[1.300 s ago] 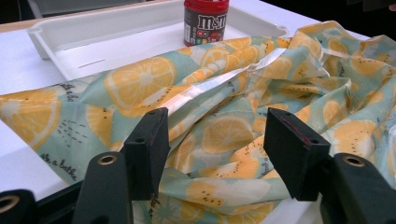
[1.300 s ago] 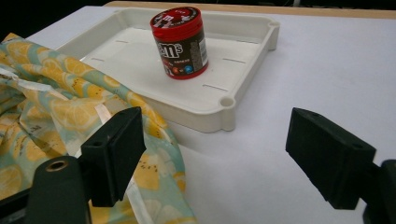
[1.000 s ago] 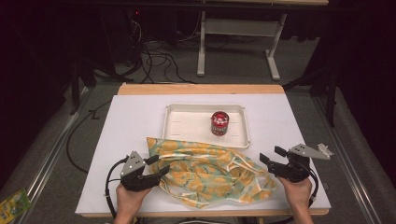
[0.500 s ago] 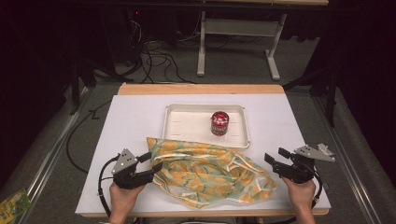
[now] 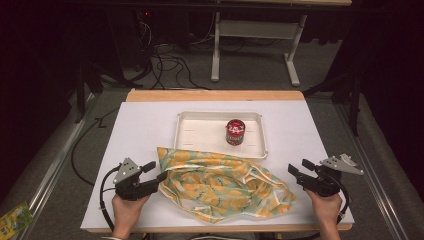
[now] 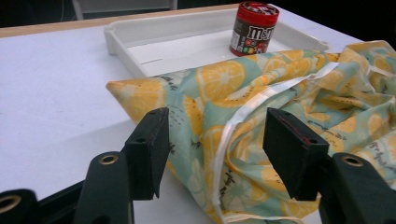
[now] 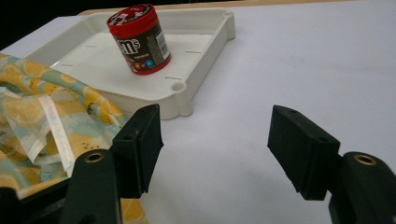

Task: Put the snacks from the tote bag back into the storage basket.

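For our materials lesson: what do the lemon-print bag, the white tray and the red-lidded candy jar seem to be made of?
Lemon-print bag: thin woven fabric, matte; it crumples in soft folds, with pale tape straps. White tray: probably moulded plastic, smooth with a slight sheen and rounded rim. Candy jar: likely plastic, glossy printed label, red lid.

The fabric bag (image 6: 289, 121) runs off the left gripper view's right edge.

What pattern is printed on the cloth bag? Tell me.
The cloth bag has yellow-orange citrus slices on pale teal, with white straps; the left gripper view shows it best.
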Demonstrator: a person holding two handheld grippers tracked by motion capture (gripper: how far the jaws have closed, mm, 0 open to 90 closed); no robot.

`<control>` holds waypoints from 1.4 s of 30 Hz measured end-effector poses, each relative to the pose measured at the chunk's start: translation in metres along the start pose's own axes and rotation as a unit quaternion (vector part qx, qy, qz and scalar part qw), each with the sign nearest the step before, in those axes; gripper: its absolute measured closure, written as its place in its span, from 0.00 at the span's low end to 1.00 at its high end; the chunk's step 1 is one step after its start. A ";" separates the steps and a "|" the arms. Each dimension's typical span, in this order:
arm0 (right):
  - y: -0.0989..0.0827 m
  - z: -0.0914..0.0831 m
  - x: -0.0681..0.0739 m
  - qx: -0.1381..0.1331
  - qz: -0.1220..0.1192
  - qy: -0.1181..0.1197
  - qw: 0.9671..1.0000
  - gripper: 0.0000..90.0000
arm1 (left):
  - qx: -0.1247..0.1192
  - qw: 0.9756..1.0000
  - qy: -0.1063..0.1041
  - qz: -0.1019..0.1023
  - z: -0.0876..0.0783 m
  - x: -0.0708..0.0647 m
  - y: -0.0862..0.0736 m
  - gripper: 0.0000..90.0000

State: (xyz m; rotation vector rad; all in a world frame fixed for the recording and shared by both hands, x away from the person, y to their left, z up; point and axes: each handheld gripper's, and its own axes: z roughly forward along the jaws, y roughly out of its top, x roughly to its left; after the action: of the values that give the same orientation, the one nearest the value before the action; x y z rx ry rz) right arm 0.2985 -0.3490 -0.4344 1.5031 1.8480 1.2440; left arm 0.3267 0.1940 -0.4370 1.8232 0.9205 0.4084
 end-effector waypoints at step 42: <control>-0.010 0.016 -0.026 0.015 0.015 -0.051 0.998 0.43 | 0.016 0.997 0.067 -0.045 0.015 0.034 -0.009 0.47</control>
State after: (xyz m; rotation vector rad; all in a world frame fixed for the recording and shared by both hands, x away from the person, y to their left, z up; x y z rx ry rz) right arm 0.3141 -0.3679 -0.4557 1.5852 1.7923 1.1368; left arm 0.3548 0.2113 -0.4562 1.7918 1.1036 0.4670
